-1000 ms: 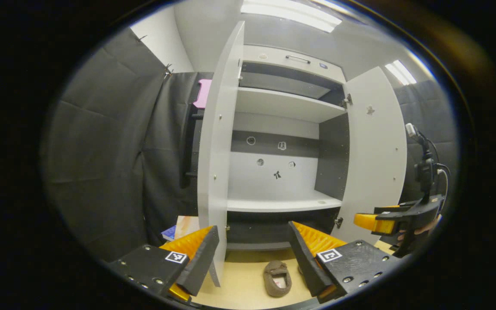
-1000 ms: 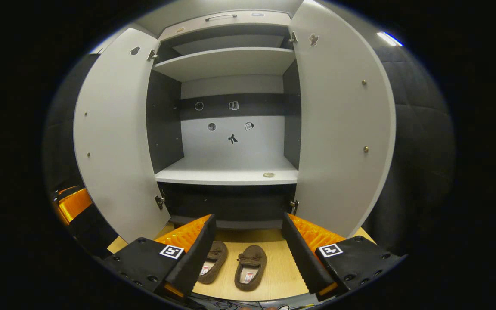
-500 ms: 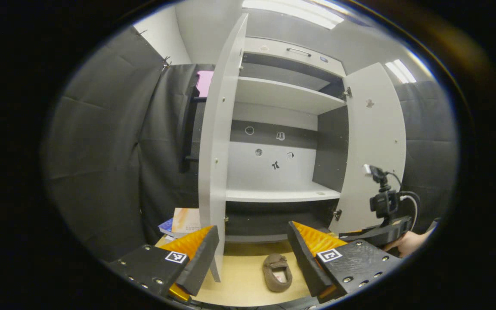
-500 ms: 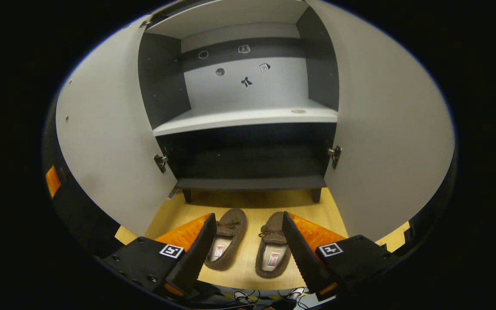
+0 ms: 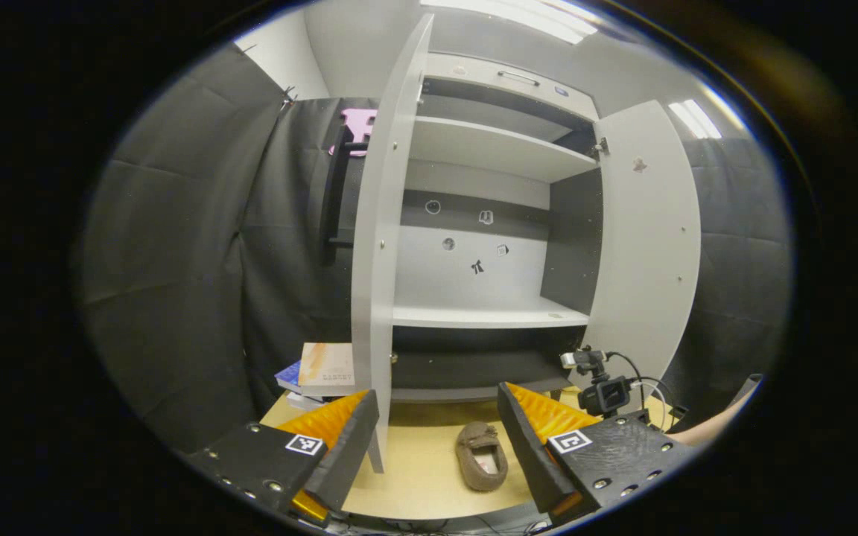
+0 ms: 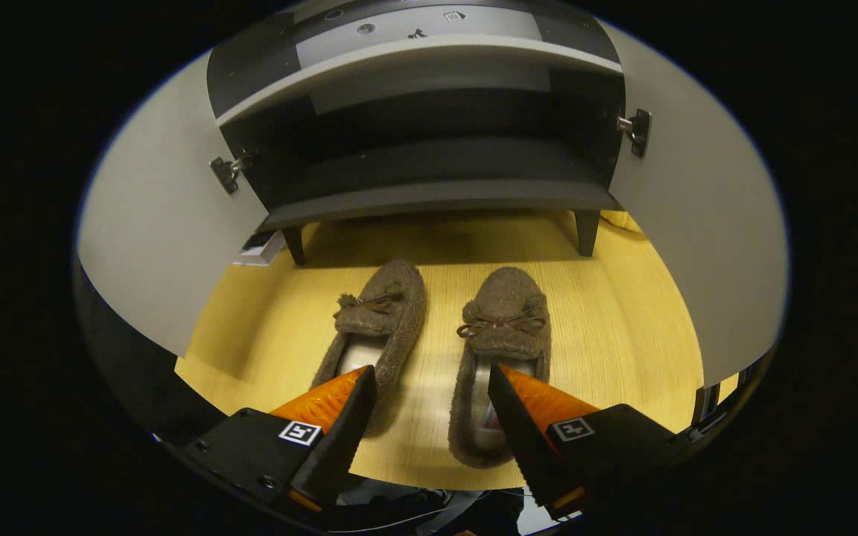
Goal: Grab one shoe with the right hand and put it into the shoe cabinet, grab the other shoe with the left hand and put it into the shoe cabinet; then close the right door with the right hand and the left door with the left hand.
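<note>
Nearest, right gripper (image 6: 429, 406) wide open, poised over the heel end of the right-hand shoe (image 6: 503, 327), with the left-hand shoe (image 6: 380, 324) just beside it, both on the wooden floor (image 6: 623, 313) in front of the shoe cabinet (image 6: 436, 193). Probably light, soft and fuzzy, so best pinched across the firmer side wall at the heel opening, not the floppy toe. Farther back, left gripper (image 5: 436, 439) also open, clear of the shoes, facing the cabinet's open doors.

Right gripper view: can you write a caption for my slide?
Open right gripper hovers over two brown slippers on the wooden floor, before the open shoe cabinet.
</note>
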The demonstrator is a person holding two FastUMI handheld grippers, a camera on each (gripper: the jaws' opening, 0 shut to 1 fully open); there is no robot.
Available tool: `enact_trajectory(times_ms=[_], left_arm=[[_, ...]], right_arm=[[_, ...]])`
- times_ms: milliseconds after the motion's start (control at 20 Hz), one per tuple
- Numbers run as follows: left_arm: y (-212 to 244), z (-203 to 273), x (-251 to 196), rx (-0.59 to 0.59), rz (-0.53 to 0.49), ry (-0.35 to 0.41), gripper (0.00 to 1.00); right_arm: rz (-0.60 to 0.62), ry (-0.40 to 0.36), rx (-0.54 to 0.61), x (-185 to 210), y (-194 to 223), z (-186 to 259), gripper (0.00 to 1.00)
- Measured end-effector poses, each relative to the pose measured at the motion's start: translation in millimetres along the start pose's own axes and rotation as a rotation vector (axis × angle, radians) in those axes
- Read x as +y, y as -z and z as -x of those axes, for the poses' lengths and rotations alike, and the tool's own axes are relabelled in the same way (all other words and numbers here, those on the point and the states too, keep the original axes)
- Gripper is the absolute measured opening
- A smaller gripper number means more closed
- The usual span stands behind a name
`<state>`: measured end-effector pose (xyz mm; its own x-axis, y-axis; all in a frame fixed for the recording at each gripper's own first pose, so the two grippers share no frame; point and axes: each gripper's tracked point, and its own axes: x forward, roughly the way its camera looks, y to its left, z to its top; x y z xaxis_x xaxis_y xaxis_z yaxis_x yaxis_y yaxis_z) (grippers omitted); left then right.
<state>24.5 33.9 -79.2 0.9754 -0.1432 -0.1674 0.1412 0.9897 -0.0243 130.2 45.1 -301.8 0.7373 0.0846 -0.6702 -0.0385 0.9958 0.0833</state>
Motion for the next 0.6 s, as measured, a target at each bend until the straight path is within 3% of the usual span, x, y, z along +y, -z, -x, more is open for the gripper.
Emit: enact_trajectory(times_ms=[350,400,450,500,550,600], left_arm=[[6,6,1,0.026,-0.006,-0.006,0.93],[7,7,-1,0.026,-0.021,-0.006,0.93],[7,7,-3,0.029,-0.031,-0.005,0.93],[8,7,-4,0.032,-0.034,-0.004,0.93],[8,8,-5,0.031,-0.03,-0.003,0.93],[8,8,-6,0.033,-0.025,-0.002,1.0]], right_arm=[[0.057,0.114,0.049,-16,6,-59,0.96],[0.064,0.142,0.048,-19,6,-65,0.89],[0.066,0.163,0.039,-22,4,-72,0.89],[0.064,0.192,0.026,-26,1,-76,0.93],[0.058,0.225,0.009,-32,-2,-78,0.84],[0.052,0.251,-0.007,-37,-4,-83,0.81]])
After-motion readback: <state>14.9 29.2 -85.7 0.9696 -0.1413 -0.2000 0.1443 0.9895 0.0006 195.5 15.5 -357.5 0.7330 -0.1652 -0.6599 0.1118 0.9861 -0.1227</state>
